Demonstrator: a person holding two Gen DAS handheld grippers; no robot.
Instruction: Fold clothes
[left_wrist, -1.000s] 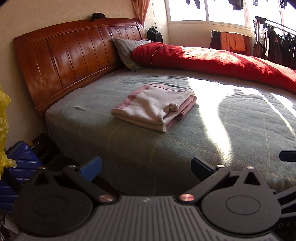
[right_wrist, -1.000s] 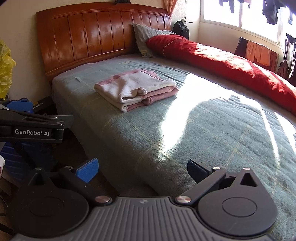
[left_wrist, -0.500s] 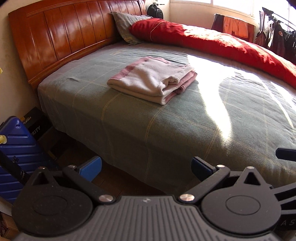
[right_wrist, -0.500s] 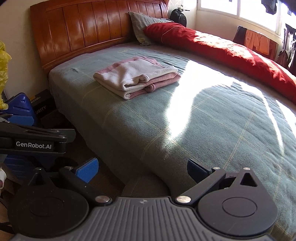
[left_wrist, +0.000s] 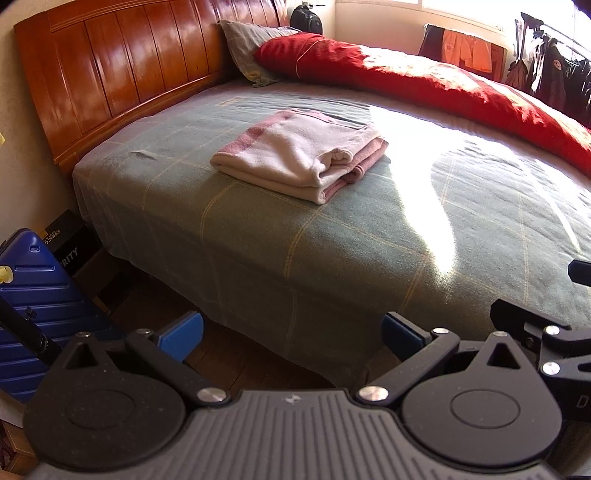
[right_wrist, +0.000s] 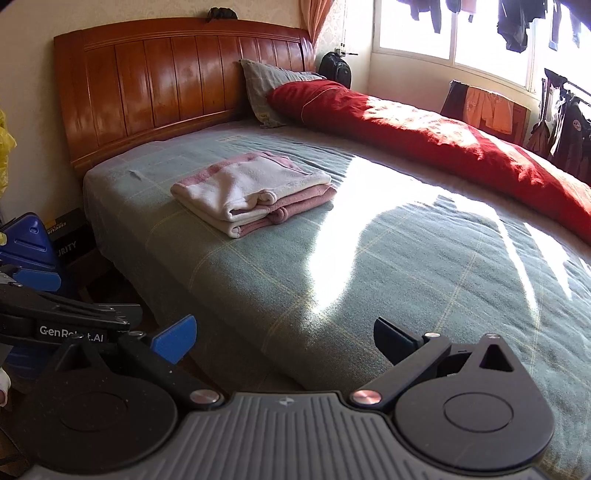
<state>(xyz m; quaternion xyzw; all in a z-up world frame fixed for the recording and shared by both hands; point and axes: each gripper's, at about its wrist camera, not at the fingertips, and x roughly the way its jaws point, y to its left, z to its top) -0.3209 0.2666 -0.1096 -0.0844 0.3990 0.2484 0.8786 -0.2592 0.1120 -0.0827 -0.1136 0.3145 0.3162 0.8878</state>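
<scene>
While it lies flat on the green bed cover (left_wrist: 369, 229), the folded pink and white garment (left_wrist: 299, 155) sits near the wooden headboard (left_wrist: 122, 74), with nothing touching it. Its folded edges face the near side of the bed. A red quilt (left_wrist: 424, 77) is bunched along the far side, and a grey pillow (left_wrist: 247, 48) leans by the headboard. Sunlight falls across the cover. A blue suitcase (left_wrist: 33, 306) stands on the floor beside the bed. The left gripper (left_wrist: 291, 332) and the right gripper (right_wrist: 284, 334) hang off the bed's near edge, well apart from the garment, each with its fingers spread wide and holding nothing.
</scene>
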